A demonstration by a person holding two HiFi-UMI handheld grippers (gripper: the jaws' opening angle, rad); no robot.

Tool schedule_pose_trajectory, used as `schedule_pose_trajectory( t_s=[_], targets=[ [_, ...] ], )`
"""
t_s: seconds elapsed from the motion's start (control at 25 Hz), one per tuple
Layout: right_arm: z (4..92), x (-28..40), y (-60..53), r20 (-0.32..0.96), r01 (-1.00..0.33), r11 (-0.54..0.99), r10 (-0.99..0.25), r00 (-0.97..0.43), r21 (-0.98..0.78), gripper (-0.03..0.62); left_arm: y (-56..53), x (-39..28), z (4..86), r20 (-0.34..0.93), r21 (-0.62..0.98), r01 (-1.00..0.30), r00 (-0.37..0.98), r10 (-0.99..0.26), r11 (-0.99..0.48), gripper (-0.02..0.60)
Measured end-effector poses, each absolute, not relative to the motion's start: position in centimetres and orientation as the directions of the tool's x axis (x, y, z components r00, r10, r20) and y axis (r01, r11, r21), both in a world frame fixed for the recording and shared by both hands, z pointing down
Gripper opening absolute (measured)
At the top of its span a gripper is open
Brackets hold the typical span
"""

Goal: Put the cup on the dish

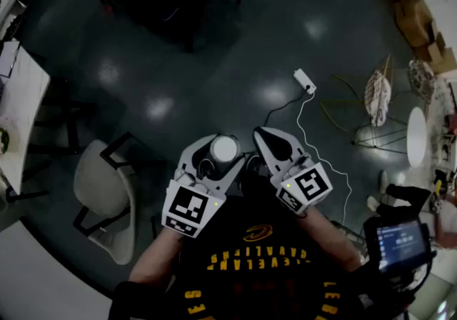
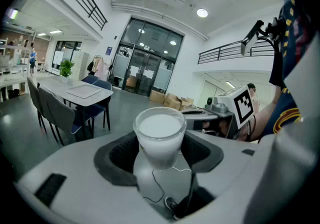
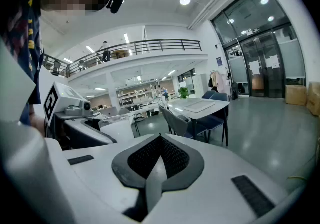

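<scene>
While your left tool pinches the cup above the floor and your right tool is pressed together, no dish shows, so placing is not yet done.

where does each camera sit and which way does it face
Head view: on the person's head, looking down at the floor; left gripper, right gripper and shirt show.
Left gripper view: rides the left gripper, faces along its jaws gripping the cup; shirt at right.
Right gripper view: rides the right gripper, faces along its shut jaws; shirt at left.
Shared: both gripper views show the cup.
</scene>
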State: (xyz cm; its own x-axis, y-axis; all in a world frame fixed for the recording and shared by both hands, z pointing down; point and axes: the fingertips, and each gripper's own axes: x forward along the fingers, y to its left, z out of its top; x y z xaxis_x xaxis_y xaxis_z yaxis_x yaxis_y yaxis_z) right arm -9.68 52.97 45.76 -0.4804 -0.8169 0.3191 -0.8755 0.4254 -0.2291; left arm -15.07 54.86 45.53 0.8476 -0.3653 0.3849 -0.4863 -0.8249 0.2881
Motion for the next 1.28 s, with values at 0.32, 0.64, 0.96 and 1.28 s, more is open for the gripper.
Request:
schedule_pose_trajectory(
  t_s=[0.32,0.64,0.96,1.28],
  targets=[
    [44.7,-9.1,53.3,0.272,-0.877,0.411,-0.839,-0.471,-0.248,0.005,55.8,-14.6,44.0,0.408,0.210,-0.450,0.847,-0.340,-0.868,0.264],
    [43.7,-6.4,55.6,0.179,-0.837,0.482,-0.828,-0.532,-0.260,0.006,53.1,-11.1,42.4,0.490,0.075,-0.413,0.808,-0.327,-0.908,0.264],
    [42.6,-1.3,56.9,0.145,-0.747,0.654,-0.733,-0.665,-0.118,0.149,54.0,-2.4,38.6,0.484,-0.033,-0.443,0.777,-0.402,-0.896,0.264],
    [41.0,2.5,58.7,0.087,-0.692,0.718,-0.686,-0.722,-0.077,0.259,59.0,4.0,37.4,0.523,-0.074,-0.283,0.806,-0.279,-0.956,0.264]
  ],
)
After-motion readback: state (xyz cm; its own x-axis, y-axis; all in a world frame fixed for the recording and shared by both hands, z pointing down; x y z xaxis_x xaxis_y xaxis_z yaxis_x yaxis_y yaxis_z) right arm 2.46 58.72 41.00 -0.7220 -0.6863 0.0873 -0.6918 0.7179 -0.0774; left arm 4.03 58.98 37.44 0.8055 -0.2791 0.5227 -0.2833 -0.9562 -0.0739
